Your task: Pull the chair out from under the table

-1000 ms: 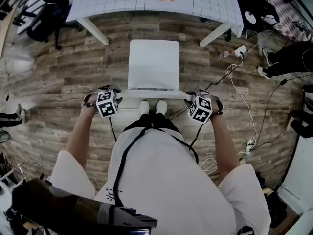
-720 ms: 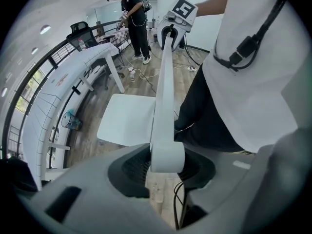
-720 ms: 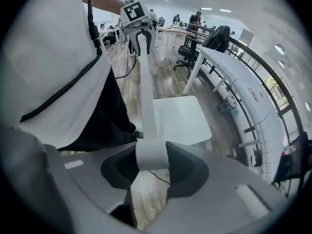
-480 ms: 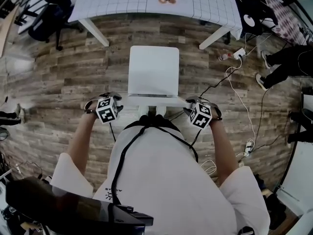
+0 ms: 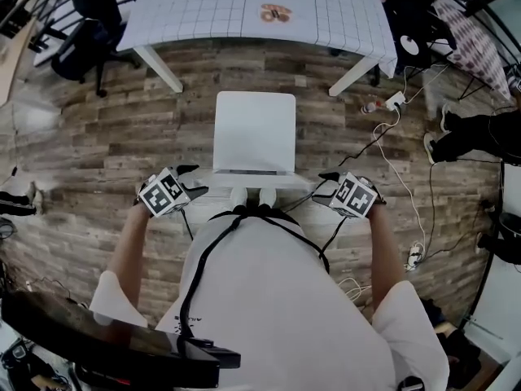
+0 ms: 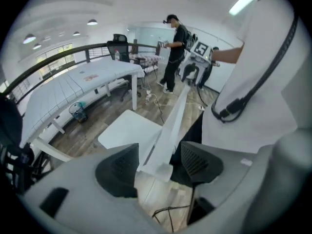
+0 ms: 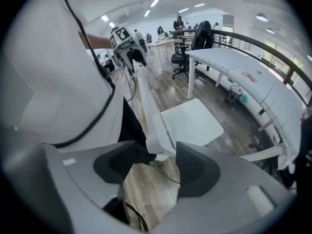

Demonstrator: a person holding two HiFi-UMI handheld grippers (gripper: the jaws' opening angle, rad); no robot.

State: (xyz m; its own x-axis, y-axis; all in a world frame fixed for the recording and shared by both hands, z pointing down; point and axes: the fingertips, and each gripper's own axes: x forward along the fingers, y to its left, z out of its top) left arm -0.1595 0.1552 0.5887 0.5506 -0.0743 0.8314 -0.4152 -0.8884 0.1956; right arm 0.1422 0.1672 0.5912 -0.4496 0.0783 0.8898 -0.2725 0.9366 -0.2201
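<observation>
White chair [image 5: 254, 133] stands clear of table [image 5: 203, 6].

Smooth, seemingly plastic chair [image 5: 254, 133]; wood-grain floor [image 5: 98, 145].

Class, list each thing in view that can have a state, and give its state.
Chair: upright, pulled clear of the table.
Left tongs: open, jaws just opened; backrest end ahead, ungripped.
Right tongs: open, jaws just opened; backrest end ahead, ungripped.

Jaws of left gripper [image 5: 194, 182] and right gripper [image 5: 324, 187] just opened off the chair backrest [image 5: 252, 172] — its ends left loose between them — both grippers raised.
</observation>
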